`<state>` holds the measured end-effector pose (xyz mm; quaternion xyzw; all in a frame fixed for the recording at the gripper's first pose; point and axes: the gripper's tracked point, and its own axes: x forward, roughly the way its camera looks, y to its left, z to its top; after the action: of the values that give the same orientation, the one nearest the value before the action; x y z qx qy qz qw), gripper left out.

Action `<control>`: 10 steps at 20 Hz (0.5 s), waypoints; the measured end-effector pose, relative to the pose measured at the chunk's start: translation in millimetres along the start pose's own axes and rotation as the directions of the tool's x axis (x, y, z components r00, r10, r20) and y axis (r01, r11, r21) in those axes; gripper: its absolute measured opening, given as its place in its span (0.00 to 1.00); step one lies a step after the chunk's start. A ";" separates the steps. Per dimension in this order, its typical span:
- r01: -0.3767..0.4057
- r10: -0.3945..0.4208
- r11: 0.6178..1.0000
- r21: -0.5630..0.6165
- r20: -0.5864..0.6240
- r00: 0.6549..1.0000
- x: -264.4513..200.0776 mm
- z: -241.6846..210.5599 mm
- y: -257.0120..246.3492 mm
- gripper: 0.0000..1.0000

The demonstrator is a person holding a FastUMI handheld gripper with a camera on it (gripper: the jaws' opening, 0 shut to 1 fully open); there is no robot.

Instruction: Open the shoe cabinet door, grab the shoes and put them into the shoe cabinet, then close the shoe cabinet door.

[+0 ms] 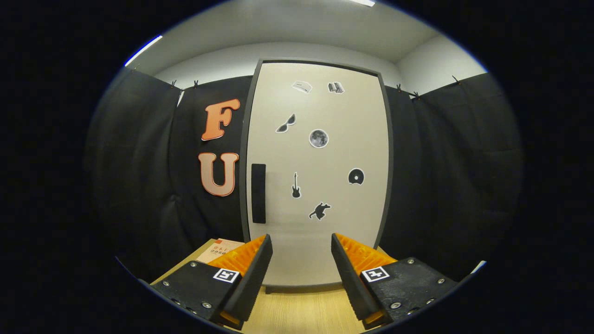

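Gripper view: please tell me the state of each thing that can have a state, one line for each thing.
shoe cabinet door: closed, upright, stickers on its front
door handle: untouched, dark vertical bar near the door's left edge
gripper: open, fingers apart, nothing between them, the door beyond them

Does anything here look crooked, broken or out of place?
Nothing stands out. The cabinet door is shut and upright, its dark handle straight, its stickers intact. The hand-held gripper is open just ahead of the door, touching nothing.
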<state>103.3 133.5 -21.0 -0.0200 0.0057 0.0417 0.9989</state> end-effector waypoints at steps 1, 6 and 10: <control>0.003 -0.003 1.000 0.007 0.002 1.000 -10.6 0.4 -2.5 0.81; 0.022 -0.022 0.999 0.030 0.019 1.000 -49.4 3.2 -18.7 0.83; 0.028 -0.029 0.999 0.038 0.045 0.999 -71.2 9.8 -25.6 0.91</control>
<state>34.6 102.6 -9.2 -0.0007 -0.0163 0.0278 0.9995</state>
